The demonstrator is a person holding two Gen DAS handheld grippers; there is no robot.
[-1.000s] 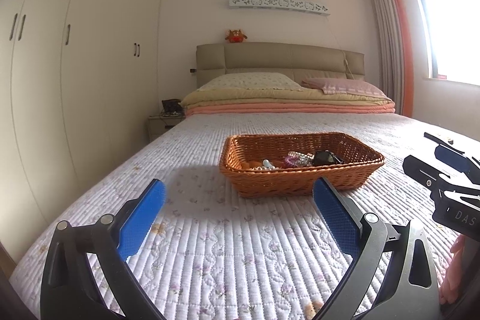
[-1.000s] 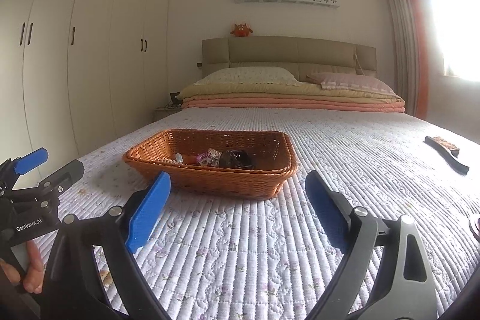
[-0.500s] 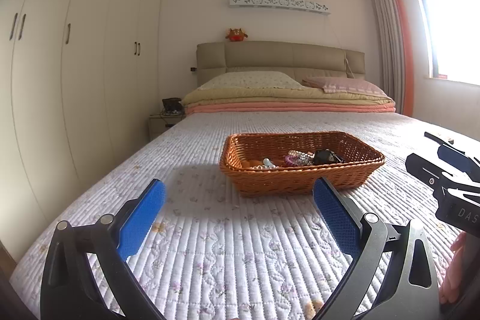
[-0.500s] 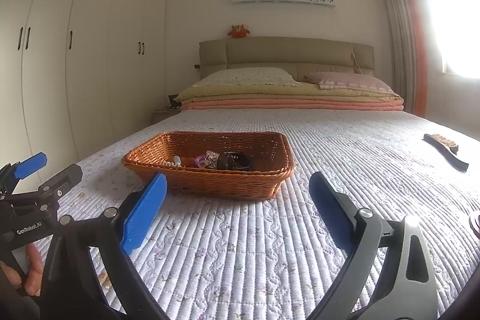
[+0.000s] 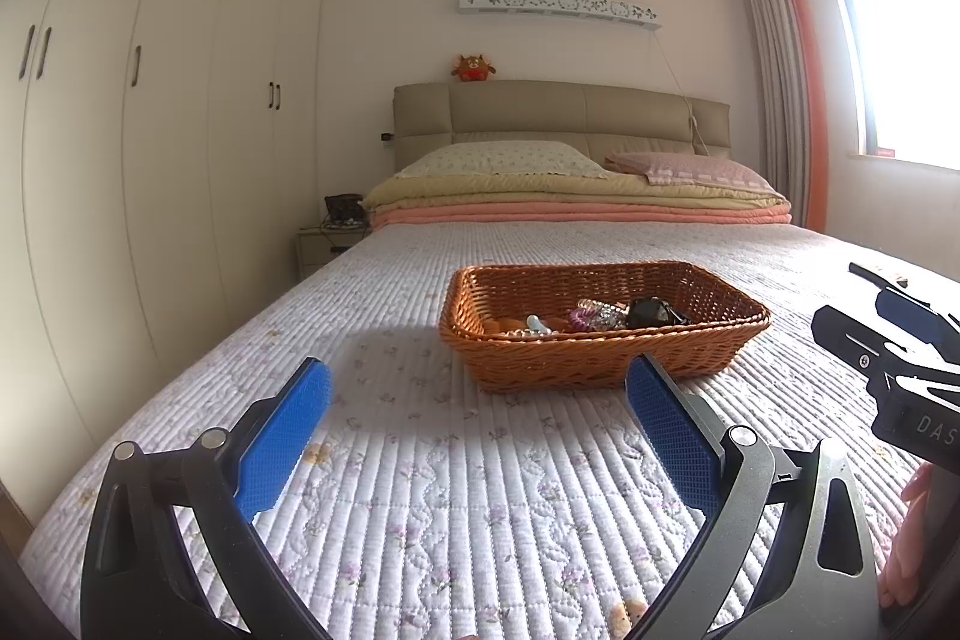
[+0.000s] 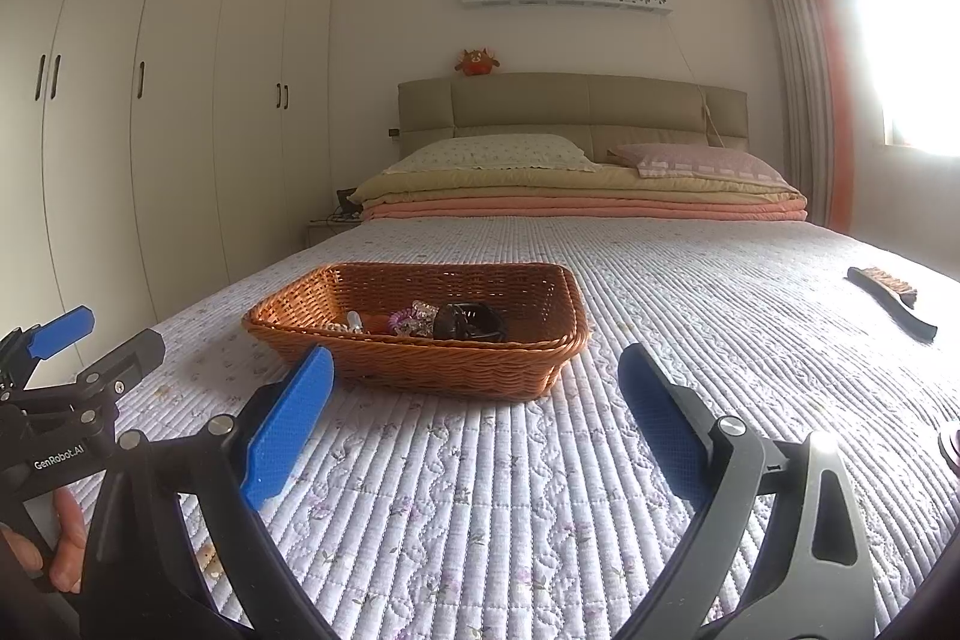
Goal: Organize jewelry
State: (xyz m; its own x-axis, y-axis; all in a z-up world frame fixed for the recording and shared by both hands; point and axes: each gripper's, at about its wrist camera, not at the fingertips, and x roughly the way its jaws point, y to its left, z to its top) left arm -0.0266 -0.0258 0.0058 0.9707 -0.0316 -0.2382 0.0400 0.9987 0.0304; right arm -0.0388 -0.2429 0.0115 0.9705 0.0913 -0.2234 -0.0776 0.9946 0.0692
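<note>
**Tangled trinkets awaiting two empty tools**

A wicker basket (image 5: 603,325) is sitting on the quilted bed (image 5: 420,460), jewelry (image 6: 420,319) heaped at its middle. The left tool (image 5: 477,421) and right tool (image 6: 474,415) are being held short of the basket, jaws spread wide, nothing gripped. Trouble is being risked by the pile itself: beads and hair ties look interlocked, so several pieces could be dragged out together. The light basket could also be shoved across the soft quilt. A brush (image 6: 891,301) is lying well right of the basket.
</note>
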